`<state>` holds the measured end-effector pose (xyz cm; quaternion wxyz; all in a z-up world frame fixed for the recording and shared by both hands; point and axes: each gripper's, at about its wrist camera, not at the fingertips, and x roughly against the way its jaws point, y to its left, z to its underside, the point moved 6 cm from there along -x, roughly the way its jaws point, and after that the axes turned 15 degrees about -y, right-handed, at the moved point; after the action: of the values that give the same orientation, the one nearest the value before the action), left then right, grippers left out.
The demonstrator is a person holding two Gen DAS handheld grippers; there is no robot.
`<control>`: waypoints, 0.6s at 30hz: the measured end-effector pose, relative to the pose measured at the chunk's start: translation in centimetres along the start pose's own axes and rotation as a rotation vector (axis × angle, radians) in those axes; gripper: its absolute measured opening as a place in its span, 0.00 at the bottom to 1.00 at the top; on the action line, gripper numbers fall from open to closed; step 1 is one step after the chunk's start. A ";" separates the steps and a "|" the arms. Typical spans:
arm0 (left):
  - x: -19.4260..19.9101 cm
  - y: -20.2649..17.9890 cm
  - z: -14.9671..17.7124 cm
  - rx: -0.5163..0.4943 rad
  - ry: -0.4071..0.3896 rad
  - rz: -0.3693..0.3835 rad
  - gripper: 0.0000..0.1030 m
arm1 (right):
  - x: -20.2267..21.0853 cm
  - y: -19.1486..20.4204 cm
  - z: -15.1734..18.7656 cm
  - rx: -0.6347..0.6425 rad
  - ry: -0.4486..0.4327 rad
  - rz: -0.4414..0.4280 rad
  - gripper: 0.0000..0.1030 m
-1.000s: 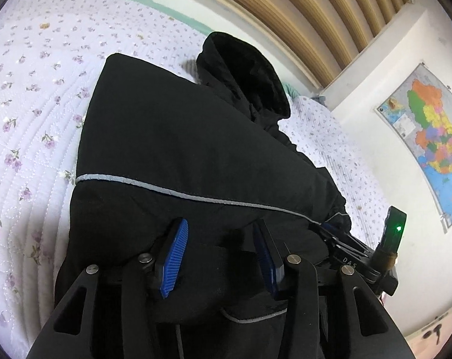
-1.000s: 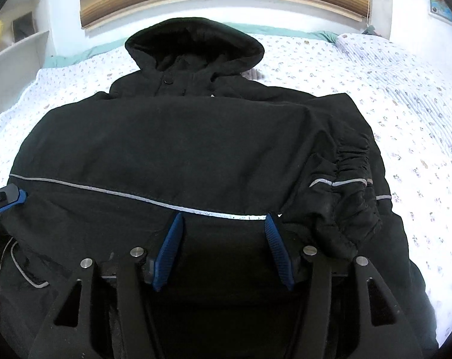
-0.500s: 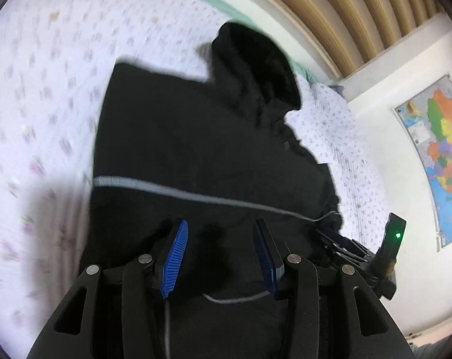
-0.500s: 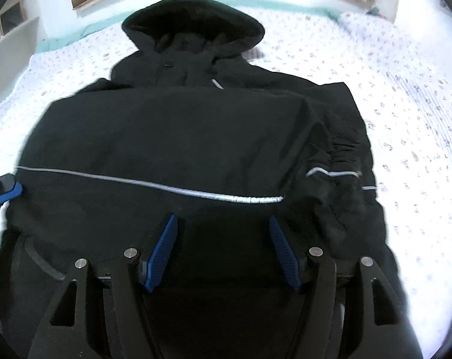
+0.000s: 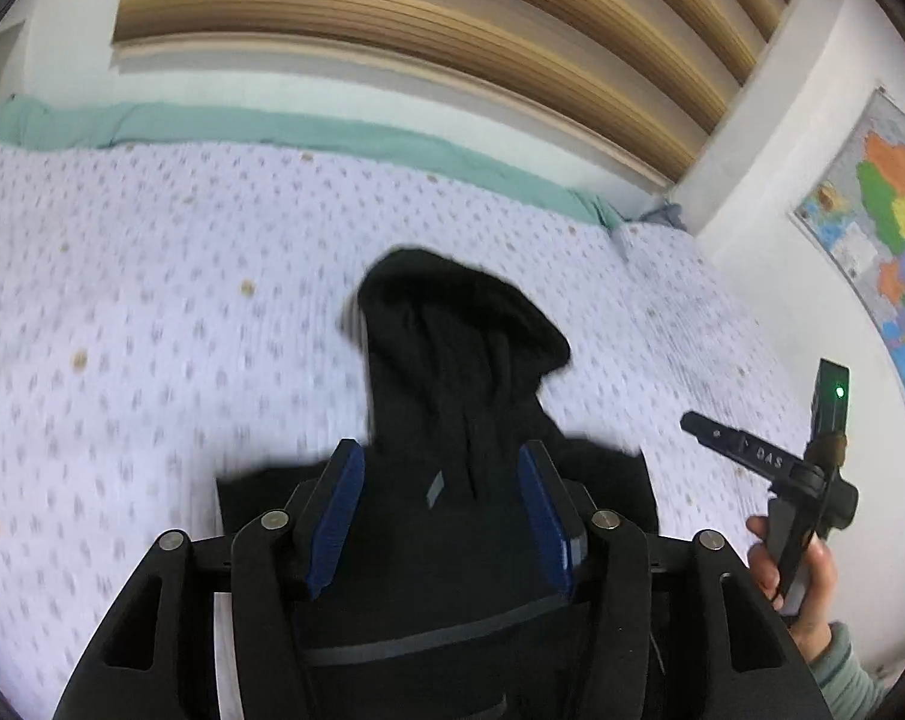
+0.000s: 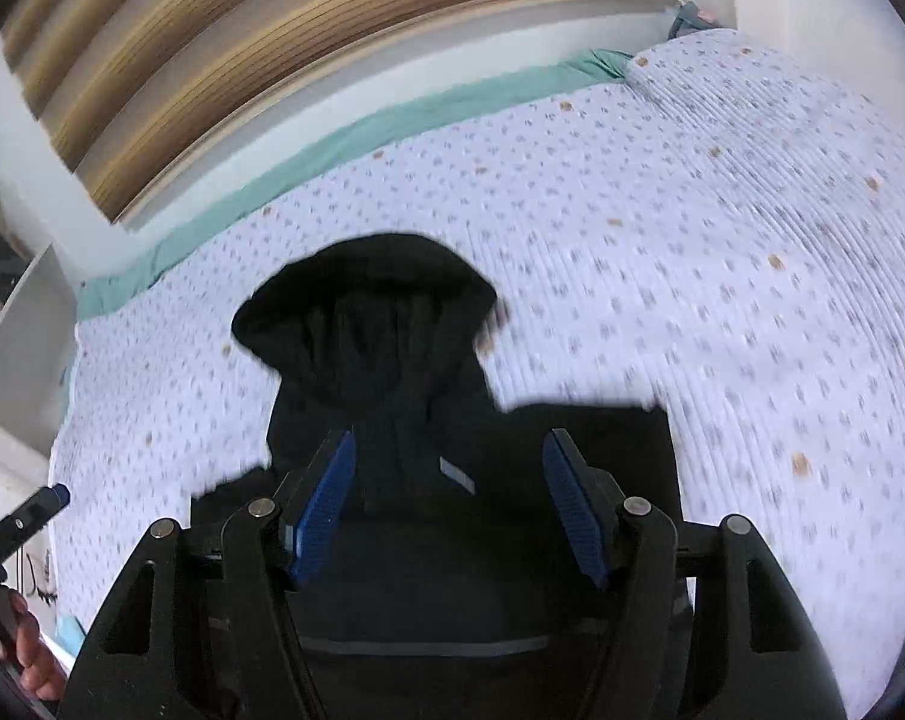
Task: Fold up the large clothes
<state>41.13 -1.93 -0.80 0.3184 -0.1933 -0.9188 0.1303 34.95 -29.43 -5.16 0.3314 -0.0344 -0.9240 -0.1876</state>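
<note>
A black hooded jacket (image 5: 464,372) lies folded on the flowered bedspread (image 5: 152,300), its hood towards the wall. Above it the left gripper (image 5: 440,510) and the right gripper (image 6: 449,504) both hang with their jaws opening, pads clear of the cloth and pinching nothing.

Both the left gripper (image 5: 440,516) and the right gripper (image 6: 449,507) are black, with ribbed blue pads (image 5: 337,516) and silver screws at the linkage pivots. At the left wrist view's lower right, a hand (image 5: 803,585) wears a grey-green ribbed cuff (image 5: 842,669); white "DAS" lettering marks that gripper's finger.
</note>
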 end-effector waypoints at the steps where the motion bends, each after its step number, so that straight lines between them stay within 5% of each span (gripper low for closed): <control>1: -1.5 0.2 -0.6 0.002 0.000 -0.009 0.56 | -1.6 0.0 -0.9 -0.002 0.008 0.002 0.66; 10: -19.5 4.5 -0.6 0.013 0.131 -0.130 0.56 | -15.8 -2.1 -1.8 0.026 0.140 0.047 0.66; 13: -22.6 5.6 -0.7 0.040 0.083 -0.156 0.56 | -19.0 -3.4 -1.7 0.029 0.157 0.075 0.66; 18: -27.3 6.4 1.2 0.043 0.153 -0.169 0.56 | -24.0 -4.6 -0.9 0.035 0.194 0.061 0.66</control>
<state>61.80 -8.34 -18.65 0.4014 -0.1177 -0.9019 0.1078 53.32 -32.54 -21.00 0.4254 -0.0386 -0.8892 -0.1637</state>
